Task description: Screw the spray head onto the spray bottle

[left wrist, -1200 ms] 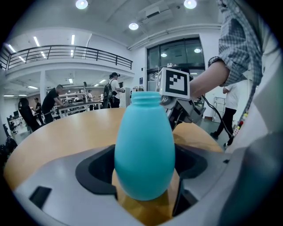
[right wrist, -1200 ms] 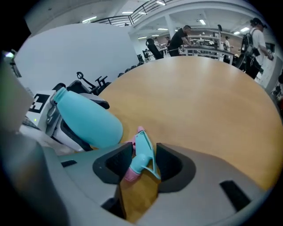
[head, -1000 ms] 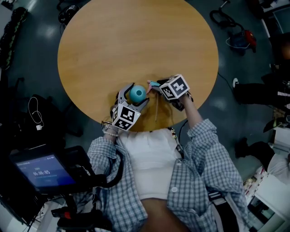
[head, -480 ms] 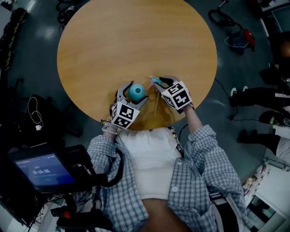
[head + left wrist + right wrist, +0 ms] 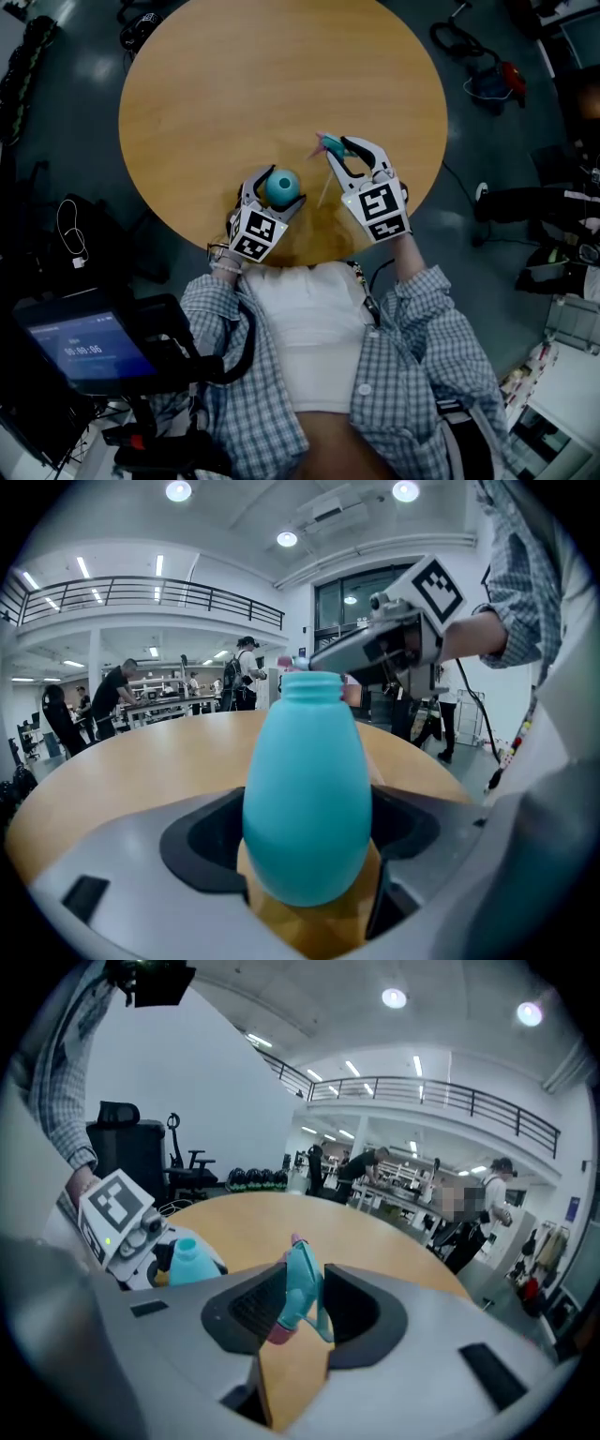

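Note:
A teal spray bottle (image 5: 281, 187) stands upright on the round wooden table (image 5: 281, 75) near its front edge. My left gripper (image 5: 278, 187) is shut on the bottle's belly (image 5: 307, 789), and its open neck points up. To the right, my right gripper (image 5: 343, 150) is lifted above the table. It is shut on the teal spray head (image 5: 329, 145), whose pale dip tube (image 5: 323, 190) hangs below. Its jaws have just been closing with the spray head (image 5: 300, 1290) between them. The bottle (image 5: 192, 1260) shows to that gripper's left, apart from the head.
The table's front edge runs just under both grippers, close to the person's body. A dark stand with a lit screen (image 5: 89, 352) is at the lower left. Cables and bags lie on the floor around the table. Several people (image 5: 117, 691) stand at benches far behind.
My right gripper has risen off the table with the spray head, shifted away from the bottle and rolled so its marker cube faces the person. The left gripper and bottle stayed put.

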`<state>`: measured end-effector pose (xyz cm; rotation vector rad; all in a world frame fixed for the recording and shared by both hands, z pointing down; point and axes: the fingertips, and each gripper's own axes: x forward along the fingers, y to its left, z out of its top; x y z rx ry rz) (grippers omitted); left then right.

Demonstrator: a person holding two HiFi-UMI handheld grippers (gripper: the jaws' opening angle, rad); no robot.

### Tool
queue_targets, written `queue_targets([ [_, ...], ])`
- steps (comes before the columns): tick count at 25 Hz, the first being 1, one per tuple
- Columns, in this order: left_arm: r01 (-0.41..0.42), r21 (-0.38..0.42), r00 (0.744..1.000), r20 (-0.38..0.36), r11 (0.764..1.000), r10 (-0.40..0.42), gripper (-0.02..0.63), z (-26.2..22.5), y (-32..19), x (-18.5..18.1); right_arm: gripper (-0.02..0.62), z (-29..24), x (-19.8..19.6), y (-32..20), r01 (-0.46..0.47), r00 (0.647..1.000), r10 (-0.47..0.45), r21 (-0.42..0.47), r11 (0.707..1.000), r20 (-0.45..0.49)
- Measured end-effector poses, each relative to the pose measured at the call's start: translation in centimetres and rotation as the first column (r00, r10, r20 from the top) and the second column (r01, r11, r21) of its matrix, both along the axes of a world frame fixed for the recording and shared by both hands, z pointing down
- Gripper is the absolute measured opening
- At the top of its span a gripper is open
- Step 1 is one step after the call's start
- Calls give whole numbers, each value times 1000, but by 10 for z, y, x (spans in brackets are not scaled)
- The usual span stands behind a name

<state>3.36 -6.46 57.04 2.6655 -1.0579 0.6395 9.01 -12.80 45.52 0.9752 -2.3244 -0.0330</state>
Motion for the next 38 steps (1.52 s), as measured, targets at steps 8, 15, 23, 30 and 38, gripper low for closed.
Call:
queue_targets([
  [8,2,-25,1000,-13,1000,-2,407,7,-5,-2,117,-134,-23,-9,-26,974,-29,241,970,224],
  [15,3,-37,1000,-23,999,-4,407,10,-7,-3,117,-182,-53,3,23,954,-132,374,927,268],
  [23,6,-38,1000,-29,999,-7,407,9,-8,-2,117,-128,-69,16,88,971,-156,333,939,183],
  [30,0,-40,1000,-31,999,-1,407,9,-6,-3,117,-73,-85,38,148,975,-191,306,940,114],
  [38,1,-48,999,-34,999,-2,407,11,-6,-4,117,-31,-103,56,199,976,-216,335,921,14],
])
